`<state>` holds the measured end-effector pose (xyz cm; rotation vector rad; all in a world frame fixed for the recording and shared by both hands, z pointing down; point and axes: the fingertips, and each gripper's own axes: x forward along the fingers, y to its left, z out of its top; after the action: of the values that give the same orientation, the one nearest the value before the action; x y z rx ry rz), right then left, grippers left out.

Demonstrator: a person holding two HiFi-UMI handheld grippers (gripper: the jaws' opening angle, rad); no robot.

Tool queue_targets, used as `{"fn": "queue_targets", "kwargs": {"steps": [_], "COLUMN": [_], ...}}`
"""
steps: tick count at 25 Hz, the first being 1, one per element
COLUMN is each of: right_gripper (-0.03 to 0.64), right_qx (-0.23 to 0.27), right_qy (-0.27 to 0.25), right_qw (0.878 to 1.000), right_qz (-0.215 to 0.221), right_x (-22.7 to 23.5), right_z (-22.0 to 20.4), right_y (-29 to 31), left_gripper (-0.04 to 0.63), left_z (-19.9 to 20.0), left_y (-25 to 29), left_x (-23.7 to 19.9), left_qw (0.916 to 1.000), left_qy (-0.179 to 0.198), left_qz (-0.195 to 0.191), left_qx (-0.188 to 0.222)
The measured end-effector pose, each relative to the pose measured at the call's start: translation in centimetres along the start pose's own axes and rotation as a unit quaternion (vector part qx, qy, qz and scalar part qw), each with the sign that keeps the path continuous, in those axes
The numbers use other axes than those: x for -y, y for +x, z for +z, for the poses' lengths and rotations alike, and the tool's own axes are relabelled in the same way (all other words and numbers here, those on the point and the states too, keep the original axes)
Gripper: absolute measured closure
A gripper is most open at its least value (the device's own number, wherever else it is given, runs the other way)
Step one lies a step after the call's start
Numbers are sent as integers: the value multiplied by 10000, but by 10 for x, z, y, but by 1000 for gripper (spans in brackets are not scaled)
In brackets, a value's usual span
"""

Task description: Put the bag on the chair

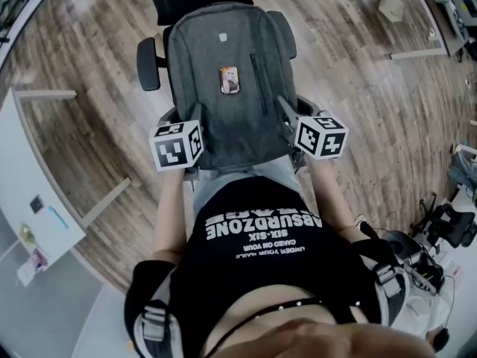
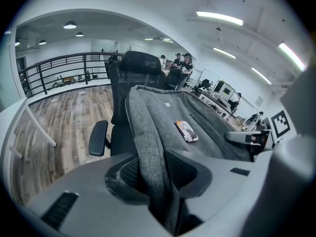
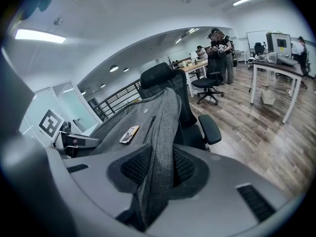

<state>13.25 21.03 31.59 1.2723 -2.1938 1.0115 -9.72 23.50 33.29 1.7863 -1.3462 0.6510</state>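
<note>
wood floor (image 1: 89,43) bears a black chair (image 1: 147,63) and a white desk (image 1: 26,170).

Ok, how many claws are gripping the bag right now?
2. The left claw pinches the left side of the gray bag; the right claw pinches its right side. Neither grip is hidden.

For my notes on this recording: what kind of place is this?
Most likely an open-plan office: a black office chair, a white desk carrying equipment, and long strip lights on the ceiling.

Bright ceiling strip lights — sharp frames, strong fisheye bending at edges.
</note>
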Motion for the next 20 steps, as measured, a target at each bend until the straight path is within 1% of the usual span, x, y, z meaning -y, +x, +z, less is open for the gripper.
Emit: {"fn": "queue_targets", "kwargs": {"steps": [6,13,17,20], "right_gripper": [515,515,515,515], "right_qx": [34,-113,-177,-211], "right_qy": [34,170,191,215], "right_qw": [9999,9997,9995,9994], "right_qz": [-100,-142,-159,-162], "right_x": [6,19,29,35], "right_z": [11,17,30,41], "right_y": [17,38,54,74], "left_gripper": [495,495,495,495], "left_z": [18,27,43,59], "left_y": [16,41,58,74], "left_x": [-8,-15,-19,-27], "left_qw": [10000,9997,9994,9991], "left_qy": [21,-3,-14,-28], "left_qz": [-24,-74,-106,-43], "left_qx": [-47,-244,-330,-425]}}
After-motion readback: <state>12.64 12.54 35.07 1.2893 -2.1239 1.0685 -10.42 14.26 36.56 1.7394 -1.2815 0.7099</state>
